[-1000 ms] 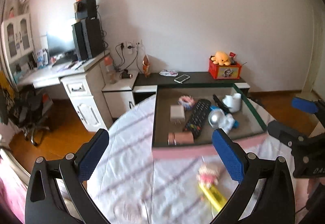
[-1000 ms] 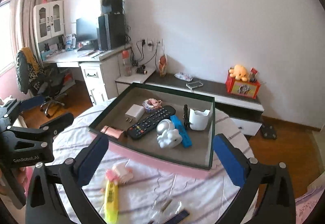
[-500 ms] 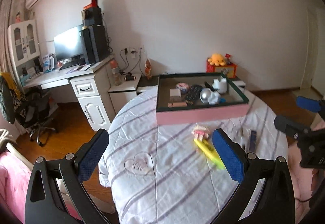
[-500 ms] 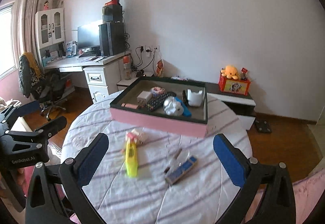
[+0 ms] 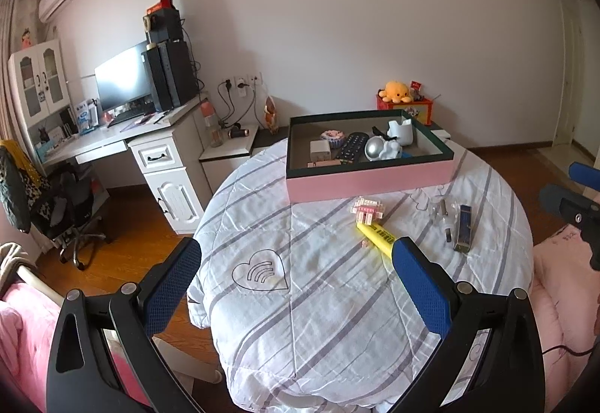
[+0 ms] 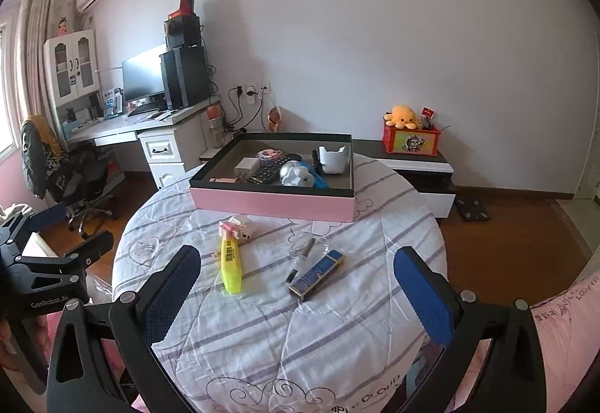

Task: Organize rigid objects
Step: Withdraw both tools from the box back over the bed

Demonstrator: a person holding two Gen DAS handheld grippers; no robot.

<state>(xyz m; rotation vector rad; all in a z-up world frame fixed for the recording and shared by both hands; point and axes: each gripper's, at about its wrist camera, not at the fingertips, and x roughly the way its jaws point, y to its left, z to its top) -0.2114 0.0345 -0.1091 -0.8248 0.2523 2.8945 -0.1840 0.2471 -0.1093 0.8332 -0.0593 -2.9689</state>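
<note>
While the pink tray (image 6: pixel 273 204) at frame centre already holds a remote (image 6: pixel 267 173), charger and figurine, a yellow marker (image 6: pixel 229 263), blue box (image 6: pixel 317 274) and small toy (image 6: pixel 236 228) lie on the table (image 6: pixel 337 330) below it, both grippers' jaws spread wide, holding nothing.

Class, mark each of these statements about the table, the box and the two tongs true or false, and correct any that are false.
1. The yellow highlighter pen lies inside the pink box with the dark green rim. False: it lies on the striped white tablecloth, in front of the box.
2. The black remote control is inside the box. True.
3. The left tongs grip the small blue rectangular box. False: both tongs are open and hold nothing.
4. The white cat-eared cup stands upright in the box. True.
5. The right tongs are open. True.
</note>
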